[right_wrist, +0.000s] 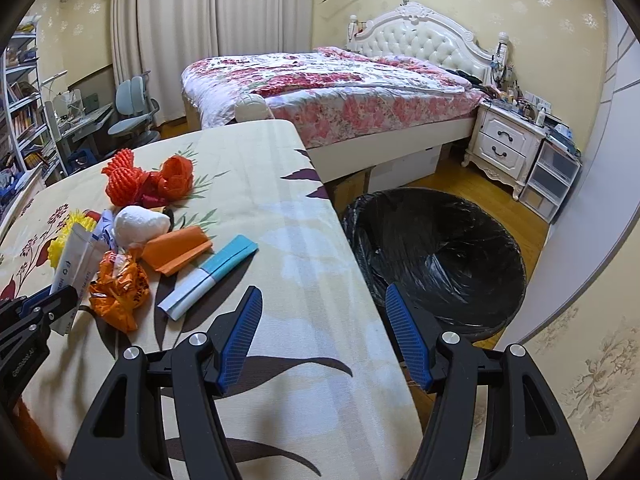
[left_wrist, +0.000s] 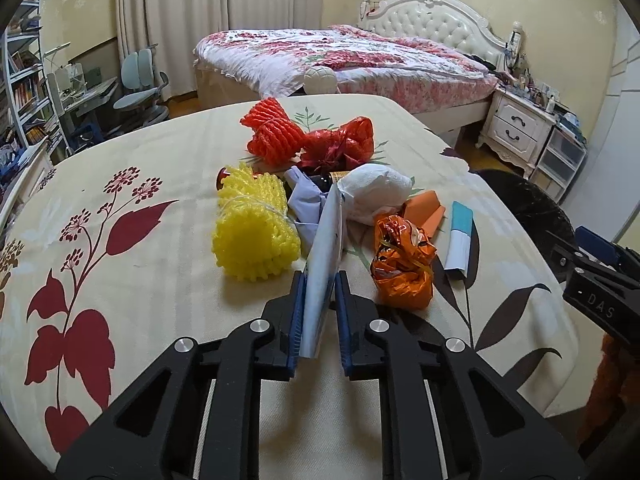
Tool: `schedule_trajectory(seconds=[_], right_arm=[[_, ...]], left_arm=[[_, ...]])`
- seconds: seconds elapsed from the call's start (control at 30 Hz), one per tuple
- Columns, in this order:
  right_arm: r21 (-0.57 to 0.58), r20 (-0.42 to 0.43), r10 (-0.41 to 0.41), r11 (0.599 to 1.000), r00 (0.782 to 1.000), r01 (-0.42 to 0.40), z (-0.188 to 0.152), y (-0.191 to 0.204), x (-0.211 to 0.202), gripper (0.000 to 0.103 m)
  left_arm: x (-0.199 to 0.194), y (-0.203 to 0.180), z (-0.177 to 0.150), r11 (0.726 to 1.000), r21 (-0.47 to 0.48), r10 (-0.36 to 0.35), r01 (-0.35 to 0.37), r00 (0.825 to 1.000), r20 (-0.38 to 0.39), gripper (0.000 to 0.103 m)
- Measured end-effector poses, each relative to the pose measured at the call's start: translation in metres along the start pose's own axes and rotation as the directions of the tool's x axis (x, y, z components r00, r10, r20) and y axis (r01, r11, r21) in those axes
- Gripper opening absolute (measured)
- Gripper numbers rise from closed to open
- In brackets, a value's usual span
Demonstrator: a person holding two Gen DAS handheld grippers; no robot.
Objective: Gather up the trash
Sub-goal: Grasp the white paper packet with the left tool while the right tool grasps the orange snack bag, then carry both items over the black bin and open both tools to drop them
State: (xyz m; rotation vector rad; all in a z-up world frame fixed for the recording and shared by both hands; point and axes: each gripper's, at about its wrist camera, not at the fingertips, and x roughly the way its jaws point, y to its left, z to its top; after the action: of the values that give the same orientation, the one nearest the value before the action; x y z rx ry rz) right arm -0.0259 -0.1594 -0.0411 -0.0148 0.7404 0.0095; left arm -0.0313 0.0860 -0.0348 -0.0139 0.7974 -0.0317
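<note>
Left gripper [left_wrist: 319, 280] is pinching white plastic pouch [left_wrist: 325, 256] just beside orange crumpled wrapper [left_wrist: 402, 268] on table [left_wrist: 160, 280]; right gripper [right_wrist: 322, 304] is hovering spread near wrapper, bin [right_wrist: 436, 256] beyond.

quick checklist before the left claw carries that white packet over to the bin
1. Packet gripped: ok. The left claw is shut on the white packet, which stands upright between its pads.
2. Packet free of the pile: cannot tell. Its far end sits close to the white paper wad and the orange foil wrapper.
3. Bin ready: ok. The black-lined bin stands open beside the table, on the right.
4. Right claw out of the way: not ok. The right claw hangs open over the table edge, between the pile and the bin.
5. Bin contents: cannot tell, only dark liner shows.
</note>
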Motion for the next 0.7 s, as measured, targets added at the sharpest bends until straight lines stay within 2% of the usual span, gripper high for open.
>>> schedule_trajectory(seconds=[0.2, 0.37, 0.7], right_arm=[[-0.025, 0.003, 0.044, 0.999, 0.999, -0.044, 0.003, 0.018, -0.003, 0.063], [-0.054, -0.001, 0.1, 0.994, 0.995, -0.1, 0.004, 0.038, -0.005, 0.063], [-0.142, -0.016, 0.215, 0.966, 0.976, -0.215, 0.008, 0.095, -0.01, 0.067]], left_arm=[[-0.02, 0.019, -0.003, 1.0, -0.029, 0.007, -0.007, 1.0, 0.028, 0.013], [-0.033, 0.038, -0.005, 0.998, -0.056, 0.041, -0.038, 0.998, 0.049, 0.013], [-0.028, 0.086, -0.015, 0.979, -0.131, 0.161, -0.155, 0.986, 0.033, 0.013]])
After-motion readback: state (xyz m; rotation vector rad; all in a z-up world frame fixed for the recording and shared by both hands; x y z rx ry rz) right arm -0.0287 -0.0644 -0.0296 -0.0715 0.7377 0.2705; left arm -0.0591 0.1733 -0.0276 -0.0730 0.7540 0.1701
